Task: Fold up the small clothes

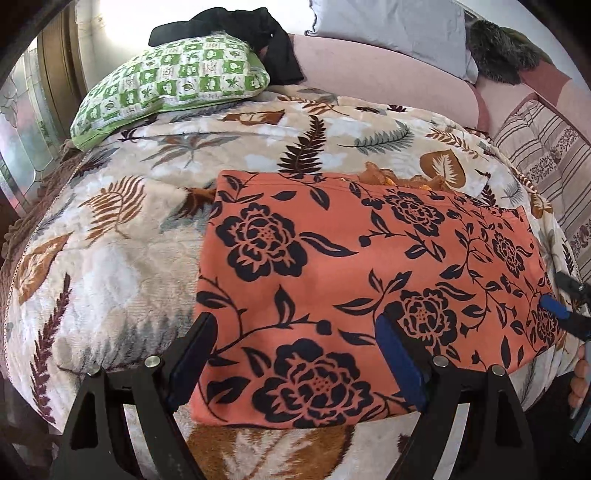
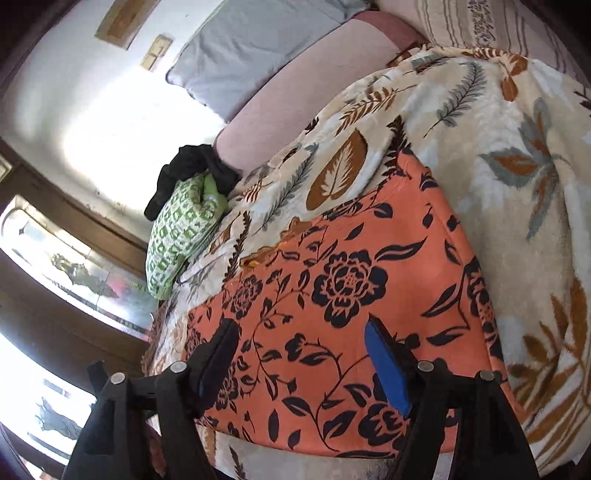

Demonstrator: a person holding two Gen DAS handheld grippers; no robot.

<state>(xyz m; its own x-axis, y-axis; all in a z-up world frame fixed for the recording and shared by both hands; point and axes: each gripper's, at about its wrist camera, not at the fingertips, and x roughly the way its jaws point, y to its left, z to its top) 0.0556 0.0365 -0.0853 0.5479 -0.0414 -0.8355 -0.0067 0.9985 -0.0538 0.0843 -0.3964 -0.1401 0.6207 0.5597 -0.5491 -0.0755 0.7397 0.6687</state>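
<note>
Left claw (image 1: pixel 295 354) spread wide, gripping nothing, poised over near edge of orange floral garment (image 1: pixel 351 277). Right claw (image 2: pixel 299 354) likewise spread apart, empty, above same garment (image 2: pixel 351 314). Garment lying flat, folded into rough rectangle, on leaf-print blanket (image 1: pixel 110 240) covering bed. Green-checked pillow (image 1: pixel 173 85) at far left with black cloth (image 1: pixel 236 29) draped on top. Grey cushion (image 1: pixel 399 33) farther back.
</note>
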